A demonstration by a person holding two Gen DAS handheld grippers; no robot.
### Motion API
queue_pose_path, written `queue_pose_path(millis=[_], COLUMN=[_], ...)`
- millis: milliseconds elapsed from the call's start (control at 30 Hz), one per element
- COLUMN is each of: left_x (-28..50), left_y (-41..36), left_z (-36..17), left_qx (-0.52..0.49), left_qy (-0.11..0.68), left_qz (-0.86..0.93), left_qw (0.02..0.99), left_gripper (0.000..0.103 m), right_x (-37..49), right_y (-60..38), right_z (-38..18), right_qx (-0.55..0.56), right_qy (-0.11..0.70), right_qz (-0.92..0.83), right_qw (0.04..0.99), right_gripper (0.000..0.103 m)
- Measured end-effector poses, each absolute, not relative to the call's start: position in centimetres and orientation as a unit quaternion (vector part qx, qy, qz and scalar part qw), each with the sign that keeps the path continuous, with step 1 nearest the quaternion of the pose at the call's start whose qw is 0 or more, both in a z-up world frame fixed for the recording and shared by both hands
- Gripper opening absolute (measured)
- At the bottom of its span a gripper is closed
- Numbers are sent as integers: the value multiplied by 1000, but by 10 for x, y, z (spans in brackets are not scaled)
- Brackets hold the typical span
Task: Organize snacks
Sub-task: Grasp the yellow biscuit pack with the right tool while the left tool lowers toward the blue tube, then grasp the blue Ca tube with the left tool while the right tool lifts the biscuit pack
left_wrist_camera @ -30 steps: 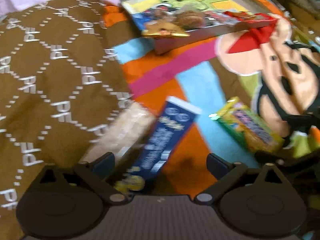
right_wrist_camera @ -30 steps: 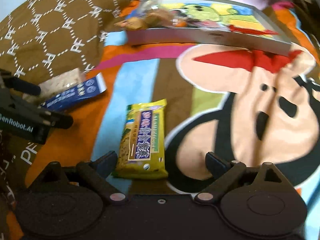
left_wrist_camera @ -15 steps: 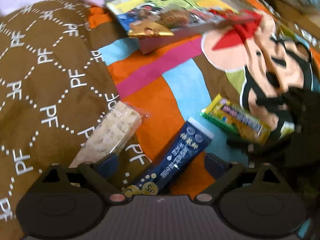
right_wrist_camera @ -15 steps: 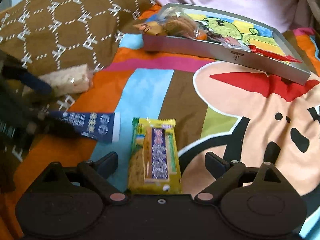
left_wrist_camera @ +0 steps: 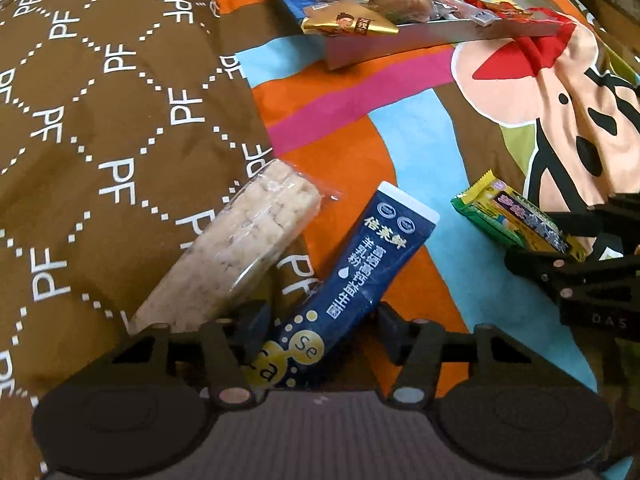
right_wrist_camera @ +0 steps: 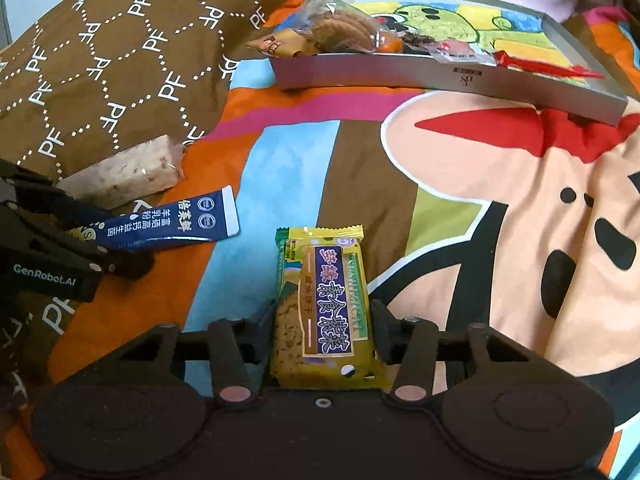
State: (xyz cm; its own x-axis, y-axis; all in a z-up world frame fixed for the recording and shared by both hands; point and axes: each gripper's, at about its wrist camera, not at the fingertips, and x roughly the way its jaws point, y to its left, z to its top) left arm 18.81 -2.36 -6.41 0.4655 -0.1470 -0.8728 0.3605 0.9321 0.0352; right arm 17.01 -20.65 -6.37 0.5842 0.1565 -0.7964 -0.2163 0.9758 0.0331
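Observation:
A dark blue sachet (left_wrist_camera: 368, 264) lies on the colourful blanket, its lower end between the fingers of my left gripper (left_wrist_camera: 322, 320), which are shut on it. My right gripper (right_wrist_camera: 322, 328) is shut on the near end of a yellow biscuit packet (right_wrist_camera: 328, 300). The right wrist view also shows the blue sachet (right_wrist_camera: 172, 226) and the left gripper (right_wrist_camera: 100, 248) at the left. A clear-wrapped rice bar (left_wrist_camera: 240, 252) leans on the brown pillow beside the sachet. A grey tray (right_wrist_camera: 400, 76) with several snacks sits at the back.
The brown patterned pillow (left_wrist_camera: 100, 120) rises on the left. The cartoon blanket (right_wrist_camera: 500, 220) spreads to the right. A gold packet (left_wrist_camera: 348, 26) overhangs the tray's near corner. Pink fabric lies behind the tray.
Both grippers have moved forward onto their snacks and their jaws have narrowed: the left around the blue sachet, the right around the yellow packet.

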Motion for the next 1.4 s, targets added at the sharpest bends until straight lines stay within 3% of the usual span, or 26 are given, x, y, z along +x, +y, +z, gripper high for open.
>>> queue_pose_path(millis=[333, 500, 700, 800, 867, 1033, 1133, 1400], left_x=[171, 169, 173, 167, 164, 156, 149, 128], left_y=[-22, -22, -37, -51, -57, -64, -63, -75], left_z=[-52, -51, -66, -67, -69, -67, -64, -59], left_qx=[10, -63, 18, 66, 94, 139, 140, 134], left_qy=[535, 546, 533, 521, 514, 502, 501, 487], left_qz=[-157, -184, -187, -200, -204, -201, -197, -191], left_qw=[830, 815, 825, 827, 828, 830, 831, 841], left_gripper=[54, 54, 56, 62, 61, 40, 33, 29], right_x=[147, 147, 159, 162, 163, 157, 152, 134], right_y=[-218, -215, -211, -211, -212, -210, -209, -206], right_z=[-56, -61, -68, -70, -70, -67, -64, -58], right_qx=[-23, -31, -57, -56, -53, -53, -53, -79], right_qy=[466, 461, 456, 458, 458, 453, 450, 432], right_qz=[114, 112, 91, 90, 89, 93, 99, 96], right_qw=[877, 880, 884, 883, 883, 885, 886, 893], right_gripper=[51, 68, 84, 85, 83, 70, 52, 49])
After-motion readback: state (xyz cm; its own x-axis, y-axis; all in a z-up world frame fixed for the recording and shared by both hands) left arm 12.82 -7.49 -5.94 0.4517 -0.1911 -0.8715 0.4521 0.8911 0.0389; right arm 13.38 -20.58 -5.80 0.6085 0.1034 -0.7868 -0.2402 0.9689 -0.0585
